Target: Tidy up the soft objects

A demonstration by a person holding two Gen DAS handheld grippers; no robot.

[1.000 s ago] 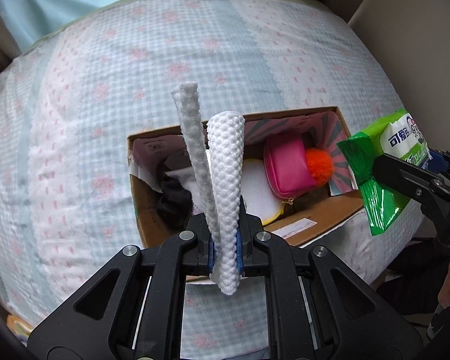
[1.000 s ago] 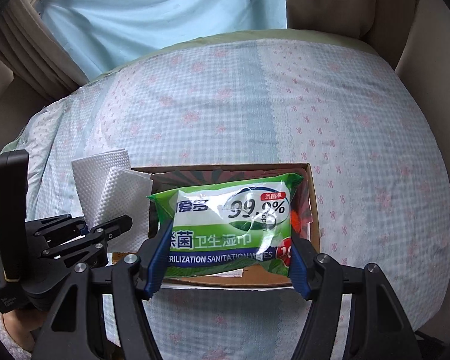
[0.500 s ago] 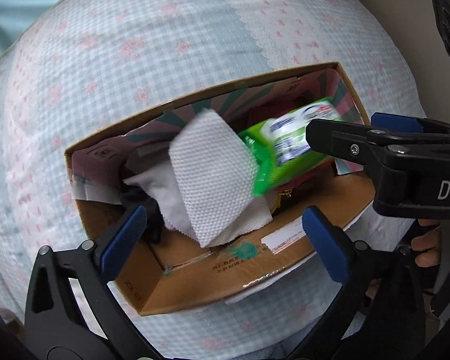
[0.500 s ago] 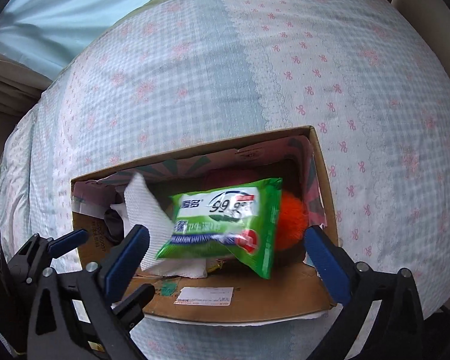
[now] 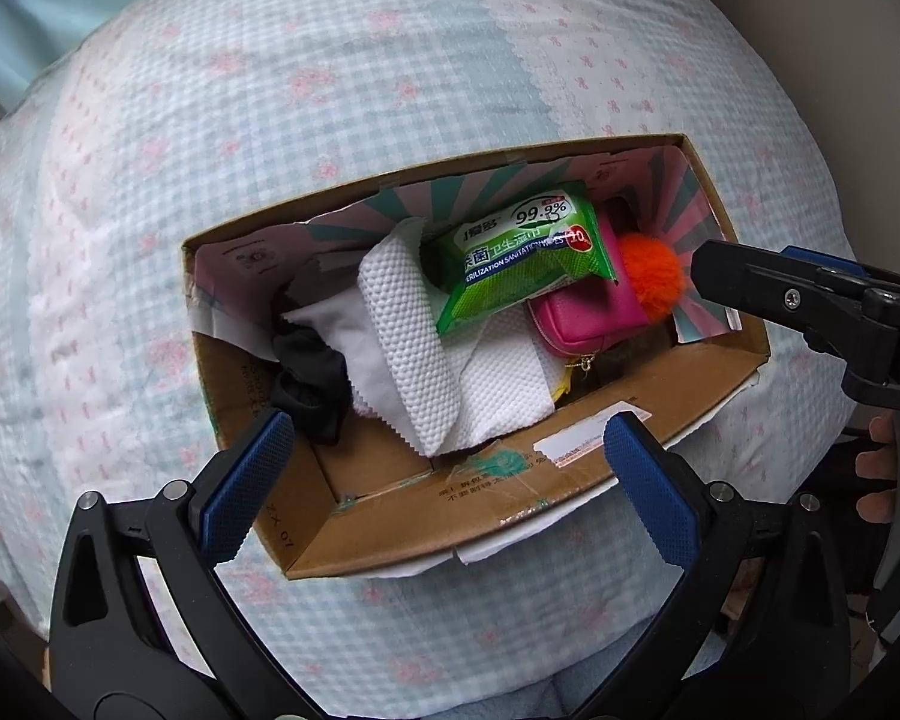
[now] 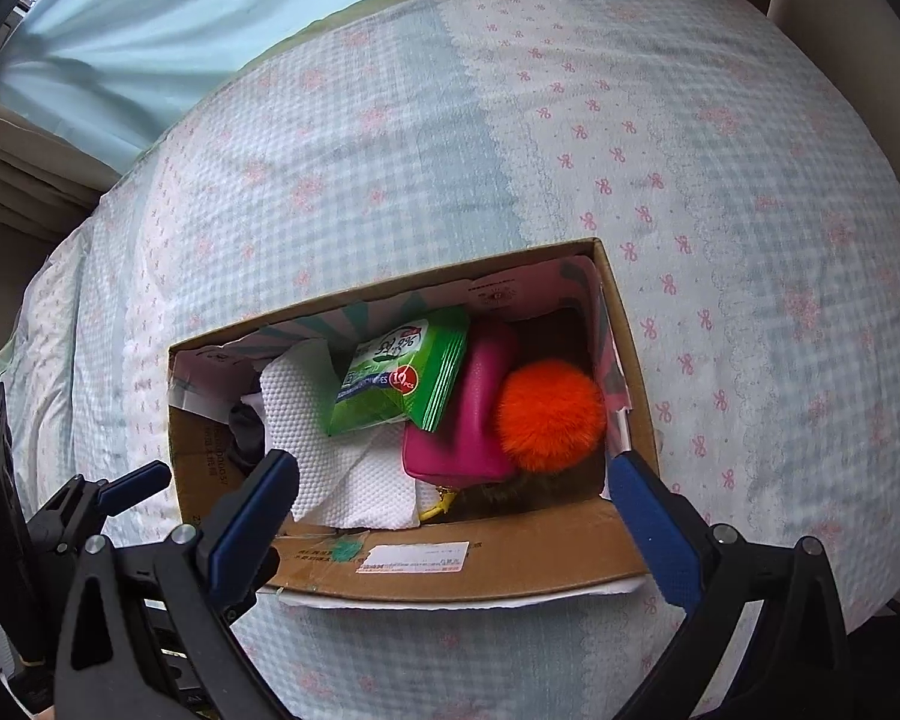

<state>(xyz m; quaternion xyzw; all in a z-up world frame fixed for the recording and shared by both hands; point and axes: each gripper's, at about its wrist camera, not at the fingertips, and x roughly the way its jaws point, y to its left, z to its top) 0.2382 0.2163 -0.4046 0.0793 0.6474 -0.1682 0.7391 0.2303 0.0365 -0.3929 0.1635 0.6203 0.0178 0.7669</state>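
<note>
Both tools gape wide and empty above a cardboard box (image 5: pixel 306 546) on a bed (image 5: pixel 270 90): the left tool (image 5: pixel 444 462) at 6 o'clock, the right tool (image 6: pixel 453 492) over its near rim. Inside, a green wipes pack (image 5: pixel 522 252) lies atop a white paper towel (image 5: pixel 408 348) and pink pouch (image 5: pixel 588 318), at 12 o'clock from both tools.

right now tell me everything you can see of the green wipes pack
The green wipes pack is a soft, glossy plastic pouch with white lettering, a "99.9%" mark and a red round badge. It lies tilted inside the cardboard box, resting on the white paper towel and leaning across the pink pouch beside the orange pompom. Neither set of tongs touches it.
</note>
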